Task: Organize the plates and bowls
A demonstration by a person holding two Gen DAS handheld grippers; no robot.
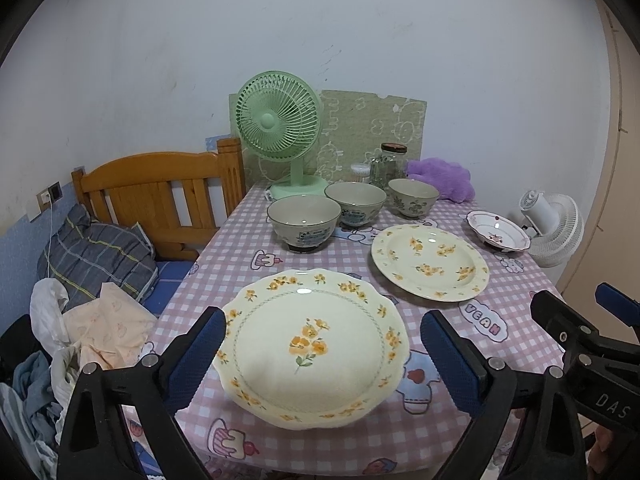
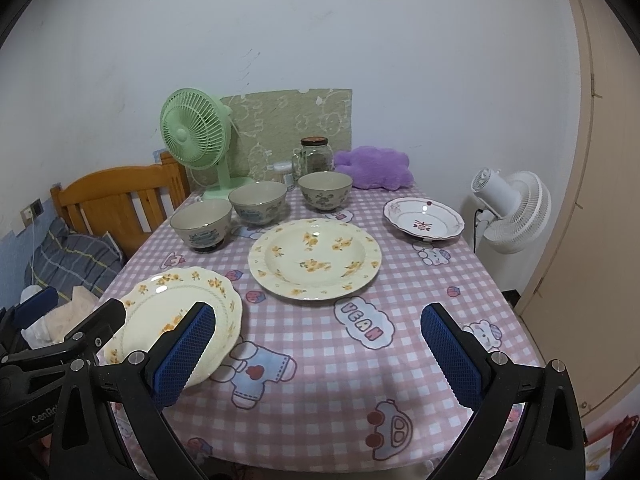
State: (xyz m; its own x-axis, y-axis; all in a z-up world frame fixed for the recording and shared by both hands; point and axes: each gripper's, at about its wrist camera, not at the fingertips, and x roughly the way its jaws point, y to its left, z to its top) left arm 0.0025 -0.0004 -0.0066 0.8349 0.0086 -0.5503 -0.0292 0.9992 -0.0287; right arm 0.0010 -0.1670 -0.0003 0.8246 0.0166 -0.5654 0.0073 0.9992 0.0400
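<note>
Lying flat, scalloped plate [image 1: 310,350], flower stem toward left hand-held gripper [image 1: 320,354], jaws apart

Soft, even indoor light; strong fisheye bending, perhaps slightly hazy.

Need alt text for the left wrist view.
Open left gripper hangs over a scalloped yellow-flowered plate at the near edge of a pink checked table, holding nothing. Beyond sit a round flowered plate, three bowls and a green fan.
</note>
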